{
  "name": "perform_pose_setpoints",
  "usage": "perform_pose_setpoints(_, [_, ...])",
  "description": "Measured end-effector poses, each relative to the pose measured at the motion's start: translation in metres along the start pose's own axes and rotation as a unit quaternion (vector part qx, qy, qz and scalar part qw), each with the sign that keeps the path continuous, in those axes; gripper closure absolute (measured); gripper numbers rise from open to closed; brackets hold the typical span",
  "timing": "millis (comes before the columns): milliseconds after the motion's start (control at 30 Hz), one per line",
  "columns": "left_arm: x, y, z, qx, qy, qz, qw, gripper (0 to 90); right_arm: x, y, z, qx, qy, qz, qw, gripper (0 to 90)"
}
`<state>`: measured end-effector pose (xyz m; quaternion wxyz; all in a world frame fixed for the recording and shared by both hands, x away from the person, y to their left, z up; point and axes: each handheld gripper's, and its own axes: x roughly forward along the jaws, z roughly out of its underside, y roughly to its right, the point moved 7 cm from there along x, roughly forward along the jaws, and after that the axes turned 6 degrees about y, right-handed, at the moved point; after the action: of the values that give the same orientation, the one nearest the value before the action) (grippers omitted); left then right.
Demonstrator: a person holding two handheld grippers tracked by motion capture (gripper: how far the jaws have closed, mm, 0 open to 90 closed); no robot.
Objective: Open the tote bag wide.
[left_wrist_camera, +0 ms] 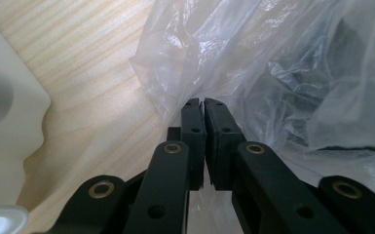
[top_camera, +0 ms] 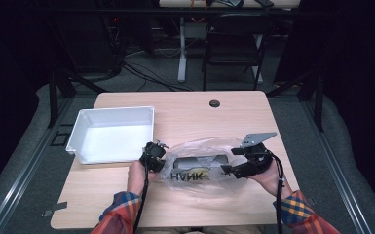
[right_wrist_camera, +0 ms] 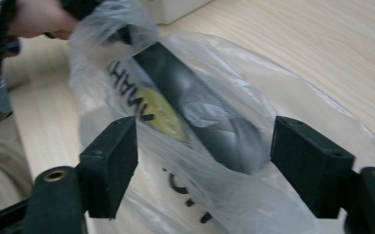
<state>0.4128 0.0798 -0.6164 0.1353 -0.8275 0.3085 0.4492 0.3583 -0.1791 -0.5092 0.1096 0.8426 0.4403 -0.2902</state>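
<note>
Plaid-sleeved forearms bracket the clear plastic bag [top_camera: 195, 168], which lies just right of the white bin [top_camera: 113, 134]. Left gripper [left_wrist_camera: 203, 103] pinches the bag's edge shut, likely anchoring it; right gripper [right_wrist_camera: 204, 141] gapes wide astride the dark box [right_wrist_camera: 195, 105] inside.

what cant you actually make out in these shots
- Dark object inside the plastic bag: crinkled film veils it in all views, so its identity is unclear.
- Printing on the bag: mirrored in the high view, blurred and folded in the right gripper view; not fully readable.
- White bin: cut off by the frame edge in the left gripper view.
- Left gripper fingers: film pinched between them hides the contact.
</note>
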Motion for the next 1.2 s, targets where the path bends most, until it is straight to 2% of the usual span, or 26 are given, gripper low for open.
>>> perform_pose_setpoints(267, [0.000, -0.001, 0.001, -0.006, -0.002, 0.001, 1.0000, 86.9, 0.009, -0.025, 0.002, -0.031, -0.029, -0.053, 0.9977, 10.7])
perform_pose_setpoints(367, [0.000, -0.002, 0.001, -0.009, -0.002, 0.001, 1.0000, 86.7, 0.010, -0.027, 0.003, -0.033, -0.032, -0.045, 0.9979, 12.8])
perform_pose_setpoints(467, [0.000, -0.002, 0.001, -0.010, -0.001, 0.002, 0.9999, 86.6, 0.004, -0.024, -0.002, -0.031, -0.011, -0.035, 0.9988, 14.0])
perform_pose_setpoints(567, [0.000, -0.002, 0.001, -0.012, -0.002, 0.003, 0.9999, 86.2, -0.002, -0.026, -0.004, -0.030, -0.006, -0.044, 0.9986, 14.8])
perform_pose_setpoints(633, [-0.001, -0.003, 0.001, -0.012, -0.002, 0.003, 0.9999, 86.0, -0.002, -0.032, -0.003, -0.035, -0.011, -0.052, 0.9980, 15.3])
perform_pose_setpoints(667, [-0.001, -0.003, 0.001, -0.012, -0.003, 0.003, 0.9999, 85.7, -0.001, -0.034, -0.002, -0.043, -0.024, -0.055, 0.9973, 16.1])
perform_pose_setpoints(733, [-0.001, -0.003, 0.001, -0.010, -0.003, 0.002, 0.9999, 85.5, 0.006, -0.035, 0.004, -0.053, -0.043, -0.040, 0.9969, 22.6])
perform_pose_setpoints(767, [-0.001, -0.003, 0.001, -0.011, -0.002, 0.002, 0.9999, 85.4, 0.011, -0.031, 0.008, -0.051, -0.058, -0.015, 0.9969, 28.9])
perform_pose_setpoints(833, [-0.001, -0.003, 0.001, -0.011, -0.002, 0.001, 0.9999, 85.5, 0.021, -0.016, 0.018, -0.043, -0.078, 0.036, 0.9954, 34.8])
perform_pose_setpoints(867, [0.000, -0.003, 0.001, -0.011, -0.002, 0.001, 0.9999, 85.6, 0.026, -0.006, 0.023, -0.030, -0.081, 0.053, 0.9949, 41.6])
perform_pose_setpoints(900, [0.000, -0.003, 0.002, -0.011, -0.003, 0.001, 0.9999, 85.6, 0.029, 0.000, 0.026, -0.018, -0.082, 0.068, 0.9942, 43.9])
perform_pose_setpoints(967, [0.000, -0.003, 0.002, -0.013, -0.003, 0.000, 0.9999, 85.7, 0.035, 0.021, 0.038, -0.005, -0.105, 0.105, 0.9889, 52.9])
perform_pose_setpoints(1033, [0.001, -0.003, 0.001, -0.016, -0.001, 0.000, 0.9999, 85.6, 0.039, 0.032, 0.045, 0.005, -0.108, 0.121, 0.9868, 58.7])
perform_pose_setpoints(1067, [0.001, -0.003, 0.001, -0.014, -0.001, -0.001, 0.9999, 85.6, 0.041, 0.037, 0.048, 0.017, -0.104, 0.118, 0.9874, 63.0])
perform_pose_setpoints(1100, [0.001, -0.002, 0.001, -0.013, 0.000, -0.001, 0.9999, 85.7, 0.042, 0.042, 0.051, 0.027, -0.101, 0.118, 0.9874, 71.1])
perform_pose_setpoints(1133, [0.001, -0.002, 0.001, -0.013, 0.001, -0.003, 0.9999, 85.6, 0.043, 0.046, 0.052, 0.025, -0.103, 0.130, 0.9858, 76.0])
perform_pose_setpoints(1200, [0.001, -0.002, 0.001, -0.013, 0.002, -0.003, 0.9999, 85.6, 0.044, 0.052, 0.053, 0.035, -0.096, 0.129, 0.9864, 83.8])
